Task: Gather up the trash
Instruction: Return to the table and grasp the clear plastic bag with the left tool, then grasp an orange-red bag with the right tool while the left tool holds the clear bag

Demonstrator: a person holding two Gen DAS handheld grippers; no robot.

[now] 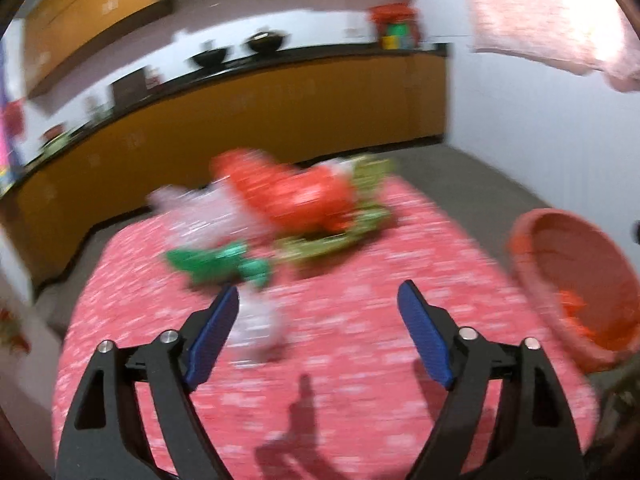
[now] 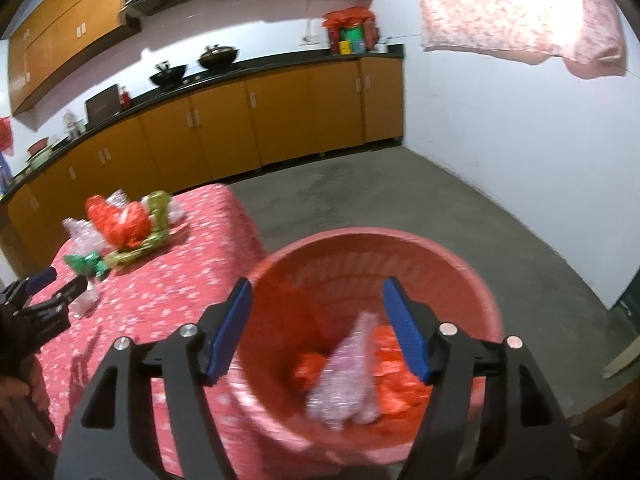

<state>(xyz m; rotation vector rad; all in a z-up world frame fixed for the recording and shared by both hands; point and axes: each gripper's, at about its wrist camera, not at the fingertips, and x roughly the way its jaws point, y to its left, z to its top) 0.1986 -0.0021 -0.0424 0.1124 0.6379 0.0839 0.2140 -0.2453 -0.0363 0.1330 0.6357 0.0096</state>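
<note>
A red plastic bag (image 1: 296, 194), a green wrapper (image 1: 218, 262), a yellow-green wrapper (image 1: 344, 228) and pale pink plastic (image 1: 200, 216) lie on a table with a red patterned cloth (image 1: 360, 340). A small pale pink piece (image 1: 258, 326) lies just ahead of my left gripper (image 1: 318, 300), which is open and empty. My right gripper (image 2: 316, 292) is open over a pink-red basket (image 2: 400, 240). A pink shiny wrapper (image 2: 348, 376) lies or falls loose inside it, among red wrappers (image 2: 400, 376). The basket also shows in the left wrist view (image 1: 560, 240). The left gripper shows in the right wrist view (image 2: 60, 280).
The basket stands off the table's right edge, above a grey concrete floor (image 2: 380, 192). Orange kitchen cabinets with a black counter (image 2: 260, 116) run behind. A white wall (image 2: 520, 160) is on the right, with a pink cloth (image 2: 520, 12) hanging high.
</note>
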